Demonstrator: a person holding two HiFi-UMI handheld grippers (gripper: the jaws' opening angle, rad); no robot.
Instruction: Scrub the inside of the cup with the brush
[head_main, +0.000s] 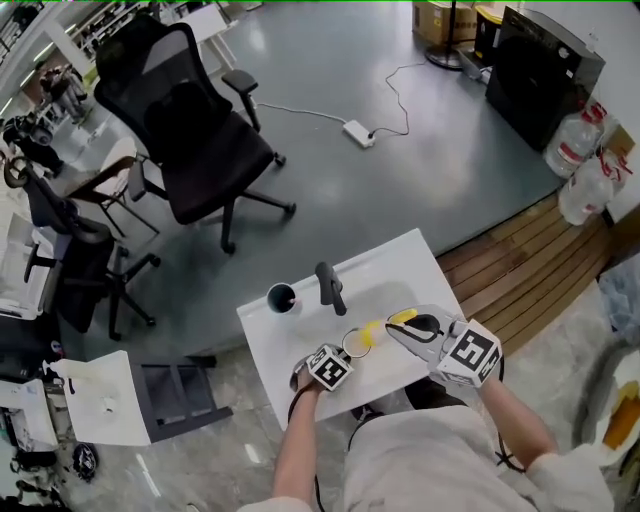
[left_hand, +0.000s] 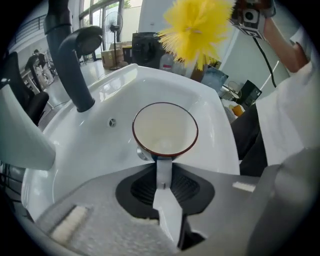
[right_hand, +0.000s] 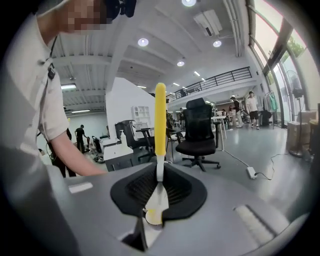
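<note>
A white cup (left_hand: 165, 127) with a dark red rim hangs over the white sink (left_hand: 215, 107), its mouth turned toward the camera. My left gripper (left_hand: 164, 172) is shut on the cup's handle. In the head view the cup (head_main: 356, 342) sits just ahead of the left gripper (head_main: 342, 356). The brush's yellow bristles (left_hand: 196, 27) hover above and beyond the cup, outside it. My right gripper (right_hand: 159, 175) is shut on the brush's handle (right_hand: 160, 120), which stands straight out from the jaws. In the head view the right gripper (head_main: 405, 328) is to the right of the cup, with the brush (head_main: 374, 333) between them.
A black faucet (left_hand: 72, 65) rises at the sink's far left, and a drain hole (left_hand: 112, 122) lies beside it. A dark cup (head_main: 281, 297) stands on the sink's left corner. A black office chair (head_main: 190, 120) and a power strip (head_main: 358, 133) are on the floor beyond.
</note>
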